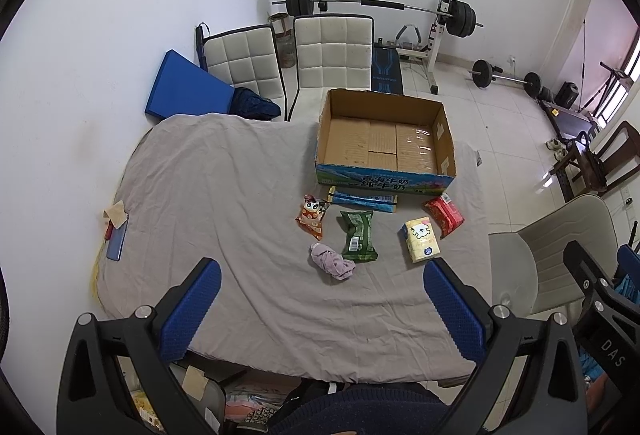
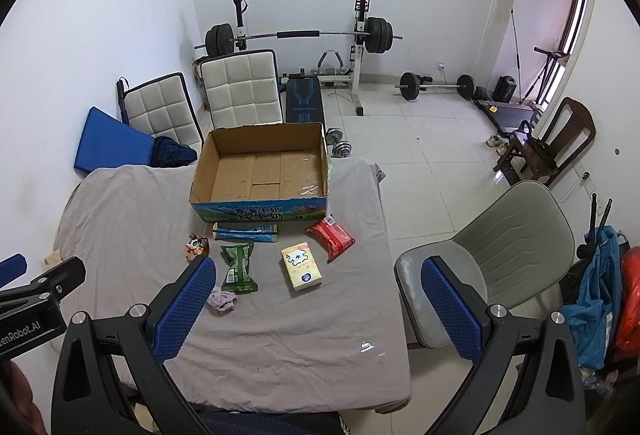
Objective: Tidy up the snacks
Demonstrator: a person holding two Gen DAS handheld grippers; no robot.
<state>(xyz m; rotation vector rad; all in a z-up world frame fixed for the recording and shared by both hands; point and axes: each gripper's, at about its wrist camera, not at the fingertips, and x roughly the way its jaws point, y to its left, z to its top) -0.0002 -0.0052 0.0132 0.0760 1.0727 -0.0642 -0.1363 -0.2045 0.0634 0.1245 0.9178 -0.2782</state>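
An empty cardboard box (image 1: 386,139) (image 2: 262,167) stands at the far side of a cloth-covered table (image 1: 224,203) (image 2: 132,219). In front of it lie a long blue packet (image 1: 362,199) (image 2: 245,232), a red packet (image 1: 444,215) (image 2: 331,238), a yellow packet (image 1: 421,241) (image 2: 301,266), a green packet (image 1: 358,235) (image 2: 239,267), an orange cartoon packet (image 1: 312,215) (image 2: 196,246) and a crumpled pink wrapper (image 1: 333,261) (image 2: 222,300). My left gripper (image 1: 322,299) hangs open above the table's near side. My right gripper (image 2: 320,299) is open too, nothing between its fingers.
Two white padded chairs (image 1: 332,51) (image 2: 240,91) stand behind the table, a grey chair (image 2: 492,255) (image 1: 556,247) to its right. A phone (image 1: 117,241) lies at the table's left edge. A barbell rack (image 2: 300,35) and weights (image 2: 436,85) fill the far floor.
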